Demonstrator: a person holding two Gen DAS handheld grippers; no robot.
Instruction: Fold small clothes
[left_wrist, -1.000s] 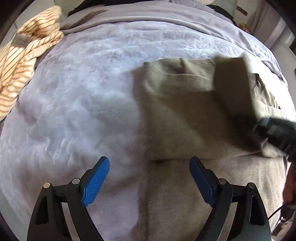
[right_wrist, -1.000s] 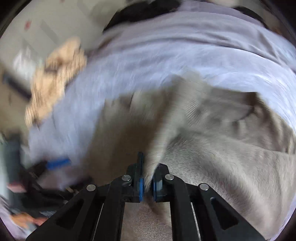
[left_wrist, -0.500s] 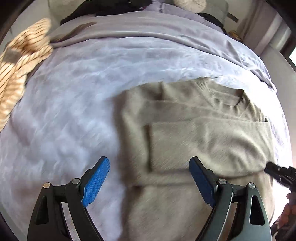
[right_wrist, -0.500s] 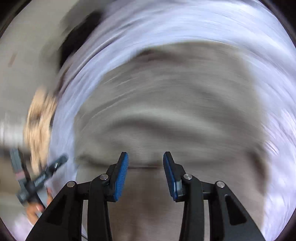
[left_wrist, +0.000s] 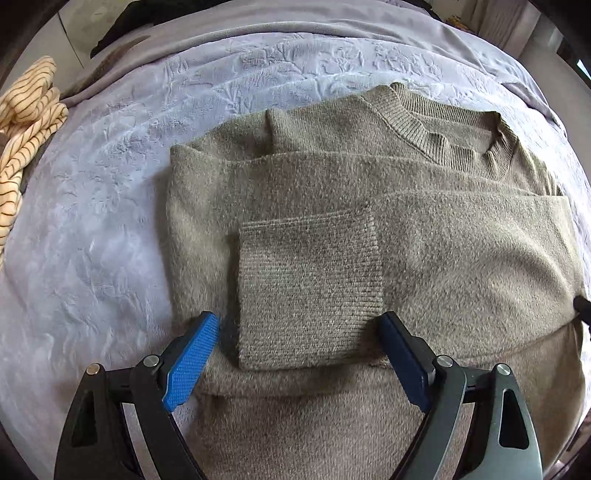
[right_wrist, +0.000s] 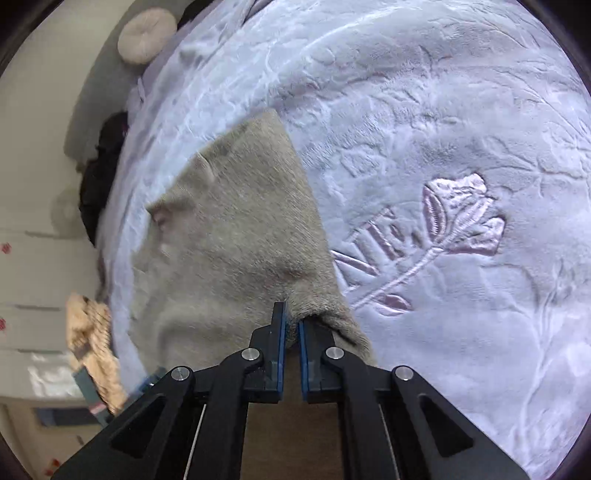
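**Right gripper pinches the sweater's edge; left gripper gapes above the cuff**

Right gripper (right_wrist: 291, 334) has its blue pads pressed together on a fold of the olive-grey sweater (right_wrist: 229, 236) at the garment's side edge, just beside an embossed flower (right_wrist: 458, 225) in the lavender blanket (right_wrist: 443, 110). Left gripper (left_wrist: 297, 354) stands with its fingers wide apart, holding nothing, one on each side of the ribbed sleeve cuff (left_wrist: 308, 291). That sleeve is folded across the sweater's chest, below the ribbed collar (left_wrist: 443, 136). A cream striped garment (left_wrist: 26, 122) lies crumpled at the blanket's left edge, well apart from the sweater.
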